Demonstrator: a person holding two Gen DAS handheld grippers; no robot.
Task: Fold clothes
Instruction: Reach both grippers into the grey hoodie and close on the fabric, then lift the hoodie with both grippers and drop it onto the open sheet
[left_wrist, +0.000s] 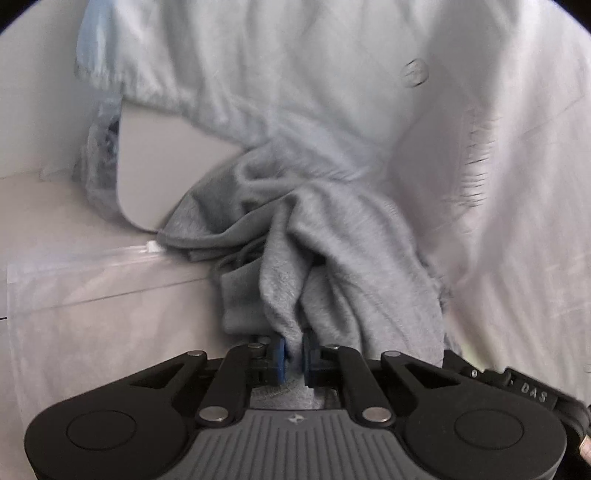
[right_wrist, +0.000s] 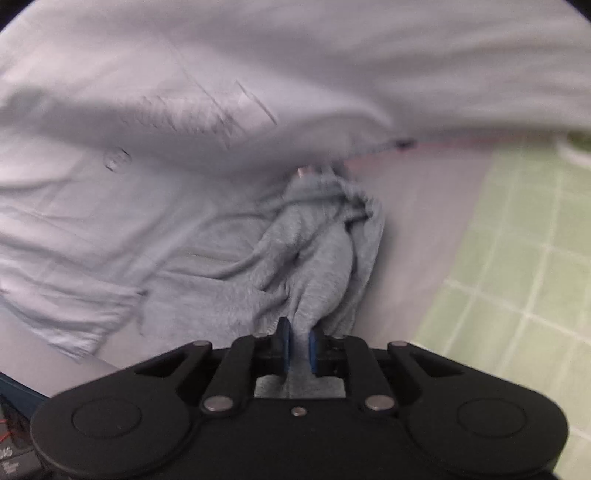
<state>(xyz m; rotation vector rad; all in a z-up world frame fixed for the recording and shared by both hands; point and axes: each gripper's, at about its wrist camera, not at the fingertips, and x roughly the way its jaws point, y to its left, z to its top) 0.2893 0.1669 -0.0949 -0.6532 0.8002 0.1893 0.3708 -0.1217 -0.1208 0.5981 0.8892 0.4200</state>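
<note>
pale table (left_wrist: 44, 206), both grippers downtilted on grey garment (left_wrist: 332, 258)

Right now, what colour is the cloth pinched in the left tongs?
Heather grey; the cloth is bunched between the left tongs, shown best in the left wrist view.

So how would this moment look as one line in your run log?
left gripper: jaws shut on grey garment | right gripper: jaws shut on grey garment | white shirt lies behind
</note>
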